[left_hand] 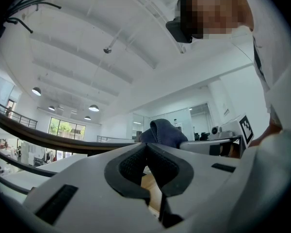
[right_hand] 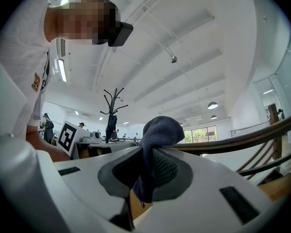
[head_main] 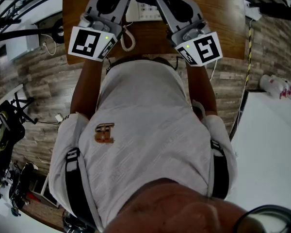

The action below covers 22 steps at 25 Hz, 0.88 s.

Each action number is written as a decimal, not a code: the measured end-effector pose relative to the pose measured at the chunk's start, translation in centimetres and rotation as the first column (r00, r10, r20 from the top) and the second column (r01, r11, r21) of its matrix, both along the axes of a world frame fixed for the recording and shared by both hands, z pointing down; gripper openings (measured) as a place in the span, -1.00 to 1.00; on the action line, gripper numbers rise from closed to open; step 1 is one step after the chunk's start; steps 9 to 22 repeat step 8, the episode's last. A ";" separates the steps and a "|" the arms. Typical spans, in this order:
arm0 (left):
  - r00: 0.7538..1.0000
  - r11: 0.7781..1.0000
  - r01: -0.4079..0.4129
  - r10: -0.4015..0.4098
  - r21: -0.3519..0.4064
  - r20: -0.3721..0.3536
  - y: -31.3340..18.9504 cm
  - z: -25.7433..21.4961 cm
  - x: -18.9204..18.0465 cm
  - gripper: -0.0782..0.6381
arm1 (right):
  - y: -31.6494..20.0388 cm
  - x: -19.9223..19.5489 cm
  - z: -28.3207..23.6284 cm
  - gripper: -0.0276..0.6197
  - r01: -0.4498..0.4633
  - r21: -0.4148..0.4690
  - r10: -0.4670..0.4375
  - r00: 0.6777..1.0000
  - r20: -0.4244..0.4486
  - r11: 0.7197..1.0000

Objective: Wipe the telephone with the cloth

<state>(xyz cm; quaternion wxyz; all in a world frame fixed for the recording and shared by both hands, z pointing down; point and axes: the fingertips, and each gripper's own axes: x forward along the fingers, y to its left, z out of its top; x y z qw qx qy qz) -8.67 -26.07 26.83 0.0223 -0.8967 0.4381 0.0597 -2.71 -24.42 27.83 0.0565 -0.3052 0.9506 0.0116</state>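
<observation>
Between the jaws of the right gripper (right_hand: 148, 152), which are closed together, a dark blue cloth (right_hand: 160, 130) is pinched; its bunched end rises above the jaw tips and a fold hangs below them. Left gripper (left_hand: 146, 147): jaws closed, black pads meeting at the tips, nothing held. Head view: both grippers are held side by side over a wooden table (head_main: 150, 38), jaws directed away from the person. The white telephone (head_main: 144, 12) lies on the table between the two grippers, largely hidden by them; its coiled cord (head_main: 128, 40) trails just beside the left gripper.
</observation>
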 end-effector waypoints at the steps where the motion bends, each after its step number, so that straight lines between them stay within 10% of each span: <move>1: 1.000 1.000 0.000 0.000 -0.001 0.001 0.0 0.0 0.0 -0.73 | 0.0 0.0 0.1 -0.73 0.001 -0.002 -0.001 1.000 -0.001 1.000; 22: 1.000 1.000 -0.002 0.002 -0.004 0.002 0.2 -0.2 -0.3 -0.73 | 0.1 -0.3 -0.1 -0.73 0.004 -0.007 -0.004 1.000 -0.005 1.000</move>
